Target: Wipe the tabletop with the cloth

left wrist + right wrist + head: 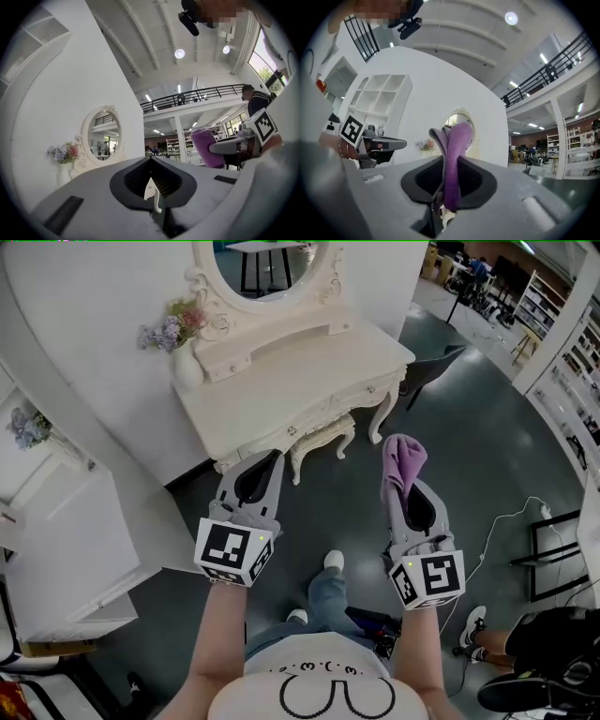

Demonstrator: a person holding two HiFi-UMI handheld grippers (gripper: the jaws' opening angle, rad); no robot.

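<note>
The purple cloth [404, 457] sticks up from my right gripper [405, 486], which is shut on it. In the right gripper view the cloth [457, 140] stands folded between the grey jaws of that gripper [450, 161]. My left gripper [264, 463] is held level with the right one, shut, with nothing in it; in its own view the left gripper [151, 160] shows closed jaws and the cloth [206, 147] off to the right. Both are held in the air above the floor, short of the cream dressing table's top [300, 381].
A vase of flowers [183, 348] stands at the tabletop's left end below an oval mirror [267, 268]. A matching stool [323, 439] is tucked under the table. White shelving [56, 540] stands left, a dark chair [436, 367] right, and a cable [506, 521] lies on the floor.
</note>
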